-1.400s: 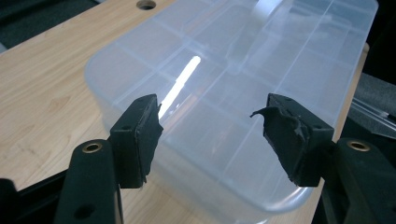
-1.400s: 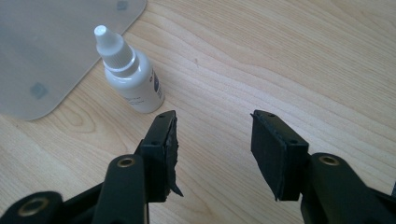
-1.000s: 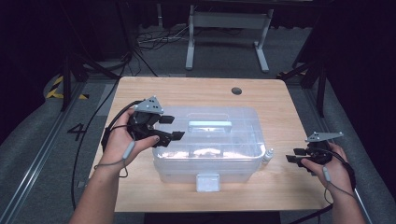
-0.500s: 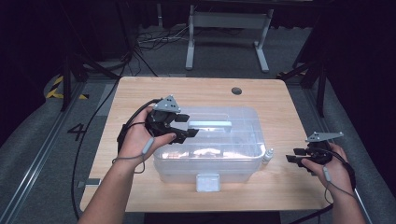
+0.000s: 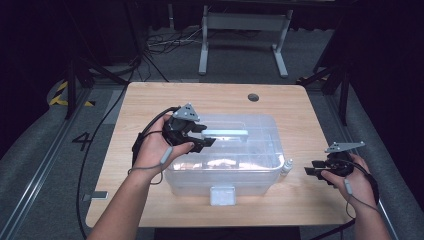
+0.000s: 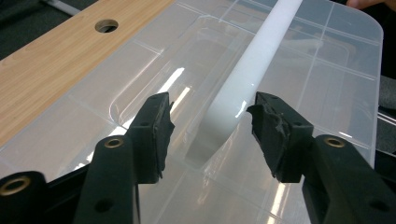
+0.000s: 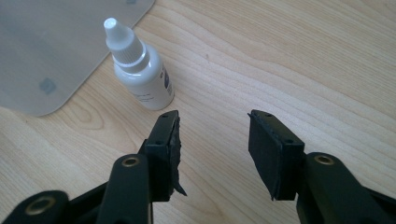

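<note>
Handle (image 6: 252, 74) between left tool (image 6: 210, 126) jaws, apart; dropper bottle (image 7: 138, 66) before right tool (image 7: 214, 151), apart

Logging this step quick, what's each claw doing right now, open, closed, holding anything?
Left claw: open, jaws either side of the white handle on the clear box lid, not gripping.
Right claw: open, empty, near the small white bottle.

The clear box (image 5: 235, 160) blurs whatever lies inside it, just a pale smear at mid-frame in the high view. The left hand (image 5: 157, 147) covers the box's left end. In the left gripper view, the white handle (image 6: 254, 70) runs off the top edge. In the right gripper view, the print on the dropper bottle (image 7: 140, 70) is too small to read, and the box corner (image 7: 56, 51) is cut off at upper left.
</note>
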Tool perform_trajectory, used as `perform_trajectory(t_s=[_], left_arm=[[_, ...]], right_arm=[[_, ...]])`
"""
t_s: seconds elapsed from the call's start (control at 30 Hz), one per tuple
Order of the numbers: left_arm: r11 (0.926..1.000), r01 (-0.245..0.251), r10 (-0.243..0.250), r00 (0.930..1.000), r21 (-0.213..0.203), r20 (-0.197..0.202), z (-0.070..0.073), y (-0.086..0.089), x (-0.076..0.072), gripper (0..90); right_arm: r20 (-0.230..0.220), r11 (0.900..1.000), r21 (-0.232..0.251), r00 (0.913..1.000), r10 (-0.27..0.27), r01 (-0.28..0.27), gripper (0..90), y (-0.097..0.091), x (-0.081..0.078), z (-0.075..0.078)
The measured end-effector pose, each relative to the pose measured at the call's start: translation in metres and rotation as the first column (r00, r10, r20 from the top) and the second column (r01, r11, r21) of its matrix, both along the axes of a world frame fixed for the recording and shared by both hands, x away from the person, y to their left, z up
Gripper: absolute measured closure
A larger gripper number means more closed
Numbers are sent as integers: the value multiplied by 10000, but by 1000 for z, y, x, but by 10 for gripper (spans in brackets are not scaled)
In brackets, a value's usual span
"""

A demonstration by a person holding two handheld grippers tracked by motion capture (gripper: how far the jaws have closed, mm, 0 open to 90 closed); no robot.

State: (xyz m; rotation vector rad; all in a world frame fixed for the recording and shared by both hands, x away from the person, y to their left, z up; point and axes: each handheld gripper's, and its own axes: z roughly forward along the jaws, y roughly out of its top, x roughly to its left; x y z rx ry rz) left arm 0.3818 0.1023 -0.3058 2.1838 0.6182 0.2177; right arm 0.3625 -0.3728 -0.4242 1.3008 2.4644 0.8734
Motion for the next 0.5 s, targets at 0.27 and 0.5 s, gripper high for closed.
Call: perform_trajectory(t_s=[0.27, 0.5], left_arm=[[9992, -174, 168, 9997, 368, 170, 3, -6, -3, 675], [9958, -437, 429, 9990, 799, 110, 8, -10, -1, 702]], right_arm=[[-41, 10000, 9, 10000, -14, 14, 548, 1, 0, 0], [38, 10000, -24, 10000, 27, -26, 548, 0, -1, 2]])
